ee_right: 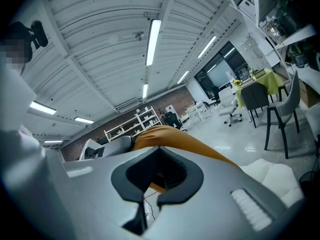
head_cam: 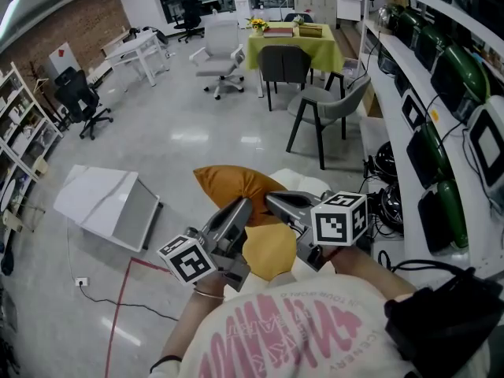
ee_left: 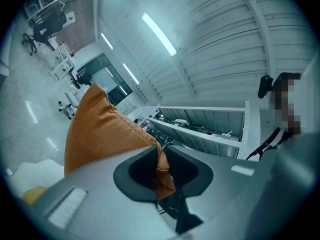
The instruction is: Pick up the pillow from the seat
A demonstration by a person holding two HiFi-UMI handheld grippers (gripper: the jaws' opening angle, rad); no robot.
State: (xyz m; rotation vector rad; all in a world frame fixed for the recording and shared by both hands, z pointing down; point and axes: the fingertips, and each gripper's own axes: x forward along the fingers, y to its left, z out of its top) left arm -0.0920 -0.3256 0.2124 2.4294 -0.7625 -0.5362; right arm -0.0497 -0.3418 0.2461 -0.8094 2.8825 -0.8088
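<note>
The orange pillow (head_cam: 236,186) hangs in the air above the white seat (head_cam: 313,184), held from both sides. My left gripper (head_cam: 241,211) is shut on its near left corner; in the left gripper view that corner (ee_left: 161,171) is pinched between the jaws (ee_left: 161,154) and the pillow's body (ee_left: 100,129) rises up to the left. My right gripper (head_cam: 274,203) is shut on the pillow's right edge. The right gripper view shows the orange fabric (ee_right: 172,138) just past the jaws (ee_right: 156,181), with a bit of it in the gap.
A yellow cushion (head_cam: 269,250) lies below the grippers. A grey chair (head_cam: 327,105) and a table with a green cloth (head_cam: 293,42) stand farther off. Shelves with devices (head_cam: 441,77) line the right side. A white panel (head_cam: 110,203) lies on the floor at the left.
</note>
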